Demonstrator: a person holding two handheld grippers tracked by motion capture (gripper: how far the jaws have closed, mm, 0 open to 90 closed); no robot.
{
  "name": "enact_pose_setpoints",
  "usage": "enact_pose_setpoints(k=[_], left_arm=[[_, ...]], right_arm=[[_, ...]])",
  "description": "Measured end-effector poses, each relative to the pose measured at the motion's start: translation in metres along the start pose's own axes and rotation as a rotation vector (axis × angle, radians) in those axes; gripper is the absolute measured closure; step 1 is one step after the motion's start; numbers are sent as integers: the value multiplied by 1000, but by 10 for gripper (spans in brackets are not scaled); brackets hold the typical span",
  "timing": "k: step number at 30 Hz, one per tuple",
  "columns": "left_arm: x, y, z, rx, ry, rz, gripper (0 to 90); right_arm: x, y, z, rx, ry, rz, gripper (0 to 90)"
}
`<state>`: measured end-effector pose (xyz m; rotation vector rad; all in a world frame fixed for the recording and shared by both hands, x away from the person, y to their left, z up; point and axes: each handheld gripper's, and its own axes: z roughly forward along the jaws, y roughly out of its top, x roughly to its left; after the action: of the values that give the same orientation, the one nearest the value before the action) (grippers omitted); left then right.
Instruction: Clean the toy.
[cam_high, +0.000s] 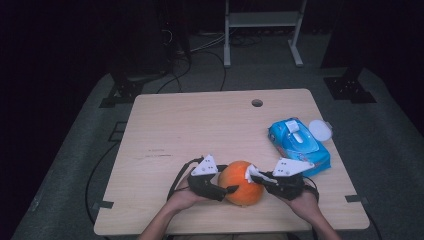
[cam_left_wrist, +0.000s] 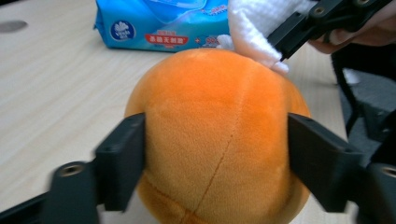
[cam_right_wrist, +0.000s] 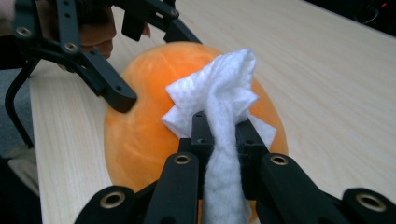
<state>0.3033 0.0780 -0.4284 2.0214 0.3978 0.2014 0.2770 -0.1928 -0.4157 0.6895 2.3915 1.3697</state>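
An orange plush ball (cam_high: 241, 183) sits on a pale wooden tabletop (cam_high: 200, 130), close to the near edge and a little right of its middle. Two hand-held claws meet at it.

The left claw (cam_high: 229, 190) comes in from the ball's left. In the left gripper view its two black jaws stand on either side of the ball and press against the plush, so the claw is clamped on the ball. This looks like a steadying hold, keeping the soft, round toy from rolling or sliding.

The right claw (cam_high: 256, 175) comes in from the ball's right. Its jaws are shut tight on a white wipe (cam_right_wrist: 219, 116), which is bunched into a thick strip between them and fans out in front. The free end of the wipe rests on the upper side of the ball, as it would for wiping the fabric clean.

A blue pack of wet wipes (cam_high: 298, 146) lies near the right edge of the tabletop, beyond the right claw, within easy reach for another sheet. A small white round lid-like disc (cam_high: 320, 130) lies just beside it, at that edge.

The tabletop has a round cable hole (cam_high: 257, 103) near its far edge. The room around is dark, with grey floor, black cables and the legs of a metal stand (cam_high: 262, 30) beyond the table.
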Motion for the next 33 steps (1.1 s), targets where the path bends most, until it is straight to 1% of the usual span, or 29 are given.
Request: enact_pose_setpoints(k=[1, 2, 3, 5, 6, 7, 8, 9, 10, 11, 12, 13, 14, 15, 16, 18, 19, 21, 22, 23, 25, 26, 27, 28, 29, 30, 31, 32, 33], left_arm=[[-3, 4, -2, -8, 15, 26, 309], [-3, 4, -2, -8, 15, 26, 325], [-11, 12, -5, -29, 44, 80, 340], [-22, 20, -5, -19, 67, 154, 351], [-29, 22, -3, -9, 68, 193, 350], [-31, 23, -2, 3, 67, 214, 339], [-33, 22, 0, 16, 67, 220, 320], [-30, 20, 2, 15, 54, 194, 273], [-27, 18, 3, 9, 43, 170, 222], [-22, 16, 3, 1, 39, 132, 187], [-17, 14, 3, 0, 44, 97, 160], [-12, 12, 3, 10, 44, 56, 114], [-8, 10, 4, 8, 24, 2, 107], [-5, 8, 5, 6, 2, -35, 119], [-5, 7, 6, 5, -16, -34, 162], [-12, 8, 7, 9, 10, 35, 231], [-15, 9, 7, 13, 12, 63, 259], [-21, 9, 7, 9, 11, 125, 305], [-23, 8, 7, 12, 9, 148, 318], [-24, 8, 6, 19, 13, 170, 325], [-24, 9, 5, 29, 15, 183, 336], [-24, 8, 5, 31, 14, 184, 338], [-23, 7, 5, 34, 13, 185, 338], [-22, 6, 4, 38, 8, 181, 338], [-21, 5, 4, 38, 3, 170, 331], [-19, 5, 3, 35, -6, 142, 310], [-17, 7, 3, 25, -25, 99, 259], [-14, 8, 4, 16, -50, 37, 201], [-11, 10, 5, 12, -58, -30, 161]], right_arm=[[2, 2, -2, -18, -8, -6, 807], [4, 6, -5, -48, -5, -11, 807], [8, 11, -9, -90, 17, -14, 807], [14, 18, -14, -137, 35, -25, 807], [17, 21, -15, -148, 41, -37, 807], [20, 24, -15, -142, 39, -60, 807], [21, 24, -14, -125, 32, -72, 808], [22, 22, -12, -98, 23, -83, 808], [19, 18, -10, -74, 21, -75, 808], [17, 15, -8, -66, 18, -65, 809], [13, 12, -7, -57, 13, -50, 810], [10, 10, -8, -55, 2, -38, 810], [7, 10, -9, -56, -3, -32, 809], [6, 10, -11, -53, -4, -23, 809], [5, 11, -11, -55, -9, -24, 809], [7, 12, -11, -61, -10, -27, 809], [10, 13, -11, -63, -6, -32, 808], [16, 17, -11, -83, 23, -42, 808], [18, 19, -12, -95, 48, -42, 808], [20, 21, -12, -98, 56, -52, 808], [22, 23, -13, -81, 34, -86, 808], [20, 23, -14, -77, 25, -80, 809], [17, 22, -16, -74, 5, -74, 808], [12, 19, -17, -67, -24, -70, 808], [7, 16, -19, -58, -49, -56, 809], [2, 13, -20, -52, -61, -36, 809], [-1, 10, -20, -42, -60, -17, 809], [-3, 7, -19, -41, -52, -9, 809], [-1, 7, -18, -43, -43, -4, 809]])
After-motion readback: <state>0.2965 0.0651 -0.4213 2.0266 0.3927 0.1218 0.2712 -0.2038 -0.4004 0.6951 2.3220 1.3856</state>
